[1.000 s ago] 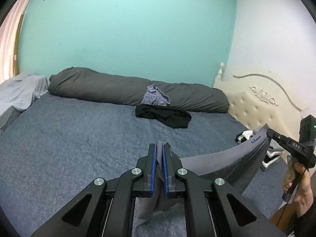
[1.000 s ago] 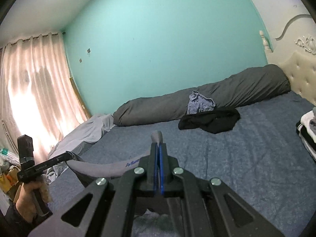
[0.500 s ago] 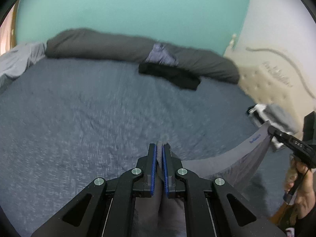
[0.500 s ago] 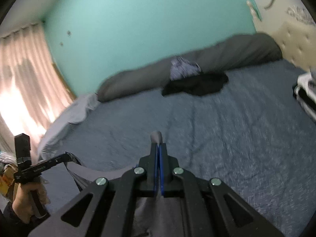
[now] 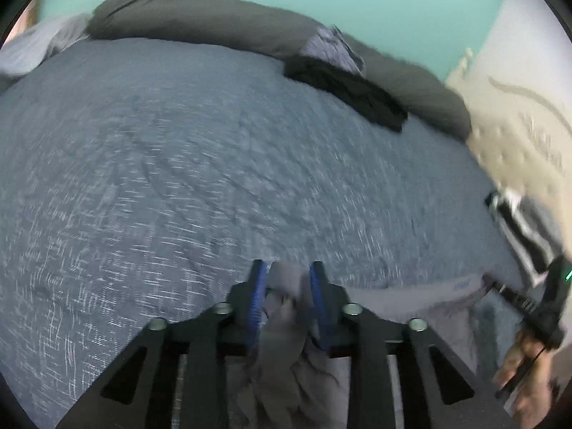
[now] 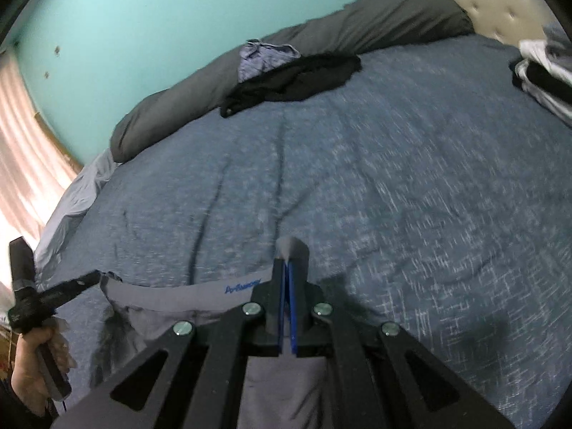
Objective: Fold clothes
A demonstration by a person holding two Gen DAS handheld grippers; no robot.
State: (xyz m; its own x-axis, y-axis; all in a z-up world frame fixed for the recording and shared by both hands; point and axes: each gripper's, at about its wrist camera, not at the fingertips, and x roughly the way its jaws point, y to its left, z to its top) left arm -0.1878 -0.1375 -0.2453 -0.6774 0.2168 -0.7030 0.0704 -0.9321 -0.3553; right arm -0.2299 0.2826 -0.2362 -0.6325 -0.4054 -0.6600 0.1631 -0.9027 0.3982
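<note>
A grey garment [image 5: 411, 307] with small blue lettering on its band [image 6: 243, 289] hangs stretched between my two grippers, low over the blue-grey bed [image 5: 178, 161]. My left gripper [image 5: 286, 268] has its jaws opening. A bunched corner of the cloth sits loose between the blue pads [image 5: 258, 286]. My right gripper [image 6: 287, 264] is shut on the other corner, and a tuft of the cloth pokes out past its tips. Each view shows the other gripper held in a hand: the right gripper [image 5: 497, 282] and the left gripper [image 6: 93, 277].
A black garment [image 6: 296, 78] and a lilac one [image 6: 261, 57] lie at the far side against a rolled dark grey duvet [image 6: 357, 25]. A folded stack [image 6: 540, 75] sits by the cream headboard [image 5: 529, 136]. Pale sheets [image 6: 71, 196] and a curtain [image 6: 21, 143] lie left.
Both grippers have dropped toward the bed with the garment, and both views tilt further down. The left jaws, shut on the cloth before, now stand apart.
</note>
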